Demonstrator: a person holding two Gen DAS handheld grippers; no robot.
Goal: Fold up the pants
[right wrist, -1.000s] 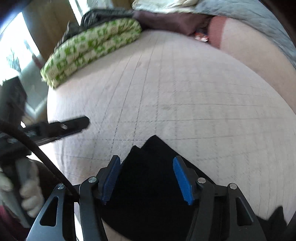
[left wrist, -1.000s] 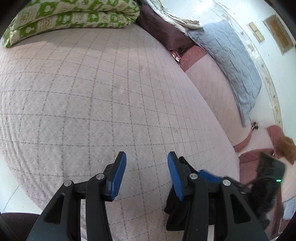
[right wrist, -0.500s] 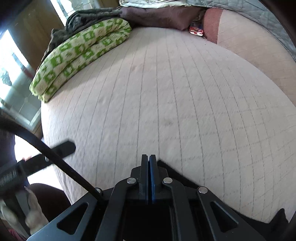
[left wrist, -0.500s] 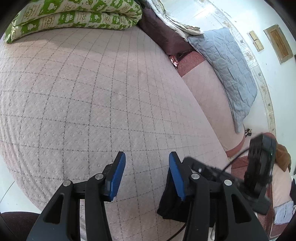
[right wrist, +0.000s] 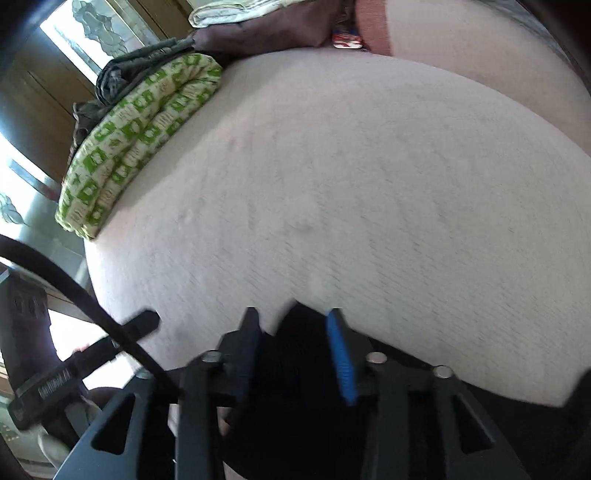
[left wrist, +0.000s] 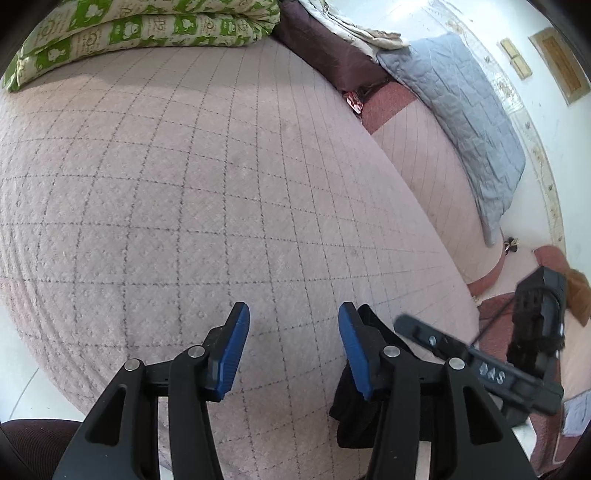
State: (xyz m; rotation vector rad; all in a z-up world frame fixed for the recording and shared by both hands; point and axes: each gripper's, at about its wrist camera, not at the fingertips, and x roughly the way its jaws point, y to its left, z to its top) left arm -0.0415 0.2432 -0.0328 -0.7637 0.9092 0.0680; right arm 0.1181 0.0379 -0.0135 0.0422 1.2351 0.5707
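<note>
The black pants (right wrist: 295,398) lie bunched at the near edge of the pink quilted bed (right wrist: 351,184). In the right wrist view my right gripper (right wrist: 295,350) is open, its blue pads (right wrist: 341,358) on either side of a raised peak of the black cloth. The view is blurred. In the left wrist view my left gripper (left wrist: 293,347) is open and empty above the bed cover (left wrist: 203,184). The black pants (left wrist: 352,413) show behind its right finger, with the right gripper's black body (left wrist: 480,365) beside them.
A folded green-and-white quilt (left wrist: 140,33) lies at the far end of the bed; it also shows in the right wrist view (right wrist: 136,147). A maroon pillow (left wrist: 325,48) and a grey quilted blanket (left wrist: 465,118) lie at the back right.
My right gripper was open around the pants, shut half a second ago, and now stands open again with cloth between the pads. My left gripper stayed open and barely moved.
</note>
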